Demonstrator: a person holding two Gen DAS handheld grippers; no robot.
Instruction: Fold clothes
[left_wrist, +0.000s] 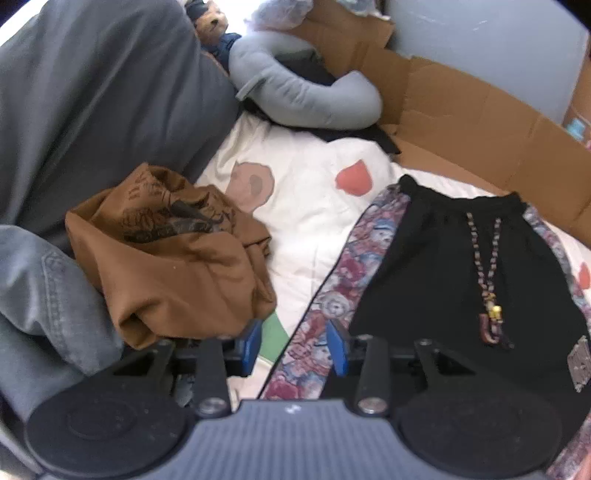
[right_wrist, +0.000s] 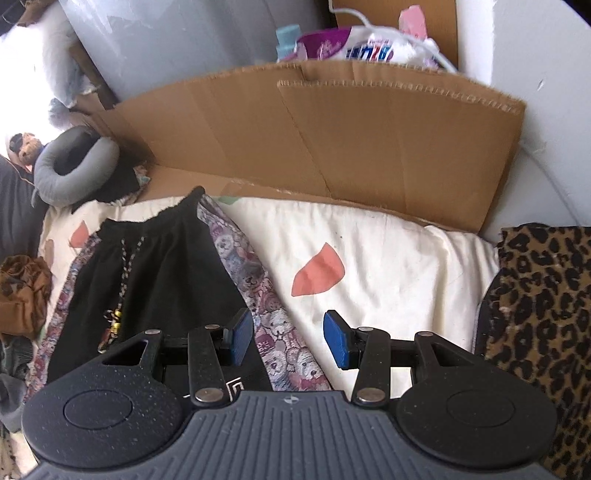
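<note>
I work over a cream bedspread (right_wrist: 388, 258) printed with coral patches. Flattened brown cardboard (right_wrist: 332, 140) stands along its far edge against a pale grey wall (right_wrist: 177, 33). A grey curved cushion (left_wrist: 295, 92) lies at the far left corner. Bright daylight enters there.

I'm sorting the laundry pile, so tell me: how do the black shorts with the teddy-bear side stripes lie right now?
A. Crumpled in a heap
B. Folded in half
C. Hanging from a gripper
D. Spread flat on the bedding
D: the shorts lie spread flat on the bedding, waistband and drawstring showing, held by neither gripper.
</note>
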